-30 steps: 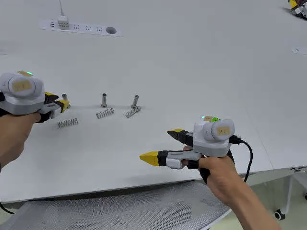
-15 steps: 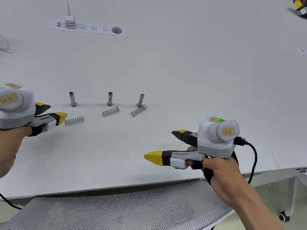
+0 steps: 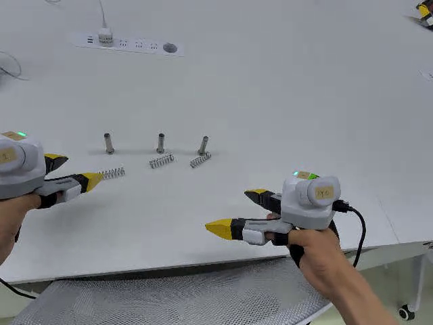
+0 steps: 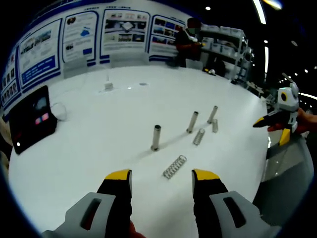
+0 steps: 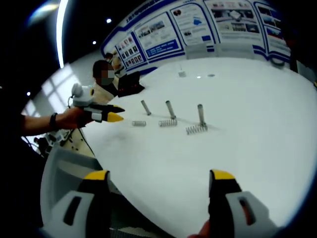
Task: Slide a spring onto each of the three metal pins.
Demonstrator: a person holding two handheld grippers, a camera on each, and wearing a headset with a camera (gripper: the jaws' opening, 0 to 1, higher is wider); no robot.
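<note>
- Grey mesh chair back (image 3: 169,298) sits nearest, under the edge of the white table (image 3: 284,108).
- Right gripper (image 3: 237,210) hovers over the table's near edge, held in a hand (image 3: 312,247). Its yellow-tipped jaws are spread wide with nothing between them. It is well apart from the row of parts.
- Left gripper (image 3: 74,169) is low over the table on the left side, and its jaws are also parted and hold nothing.
- Left spring (image 3: 113,173) lies flat just beyond the left gripper's forward jaw tip. In the left gripper view it lies just ahead of the gap between the two jaws, not touching them.
- Middle spring (image 3: 162,161) and right spring (image 3: 200,160) lie flat on the table further right, each angled slightly.
- Left pin (image 3: 109,143), middle pin (image 3: 161,143) and right pin (image 3: 203,145) stand upright in a row just behind the springs, all three bare. The right spring lies just beside its pin's foot; whether they touch cannot be told.
- Power strip (image 3: 128,45) lies far back on the table, with a plug in its left end.
</note>
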